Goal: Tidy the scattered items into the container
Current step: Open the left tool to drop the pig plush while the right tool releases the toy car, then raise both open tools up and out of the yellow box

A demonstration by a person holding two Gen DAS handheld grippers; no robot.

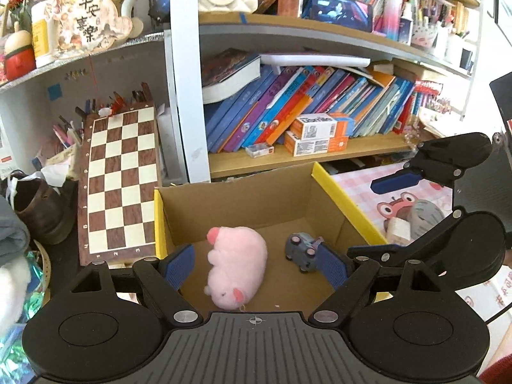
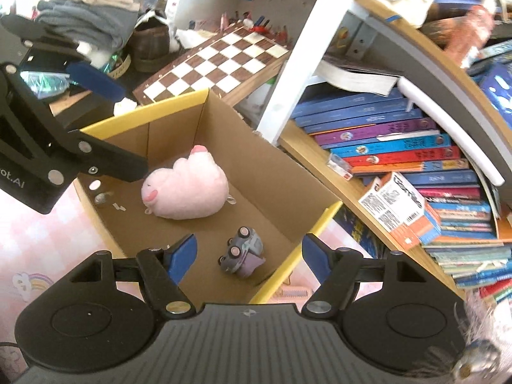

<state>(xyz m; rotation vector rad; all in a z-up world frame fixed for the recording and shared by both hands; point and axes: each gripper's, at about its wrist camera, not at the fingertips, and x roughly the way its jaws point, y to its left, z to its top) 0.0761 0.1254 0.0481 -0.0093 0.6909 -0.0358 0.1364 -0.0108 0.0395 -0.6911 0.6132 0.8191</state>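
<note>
A cardboard box (image 1: 342, 201) with yellow rim stands on the pink mat; it also shows in the right wrist view (image 2: 275, 172). Inside lie a pink plush pig (image 1: 236, 265) (image 2: 185, 188) and a small grey toy car (image 1: 302, 251) (image 2: 241, 251). My left gripper (image 1: 256, 265) is open and empty, hovering above the box over the pig. My right gripper (image 2: 249, 256) is open and empty above the box's near right corner, over the car. The right gripper also appears in the left wrist view (image 1: 384, 217), and the left gripper in the right wrist view (image 2: 118, 124). A grey fuzzy item (image 1: 425, 216) and a small white block (image 1: 398, 228) lie on the mat right of the box.
A chessboard (image 1: 118, 179) leans left of the box. A bookshelf (image 1: 320, 156) full of books stands right behind it. A brown shoe (image 1: 38, 211) and folded clothes (image 2: 86, 22) lie at the left. A pink comb (image 2: 292, 292) lies on the mat (image 1: 368, 185).
</note>
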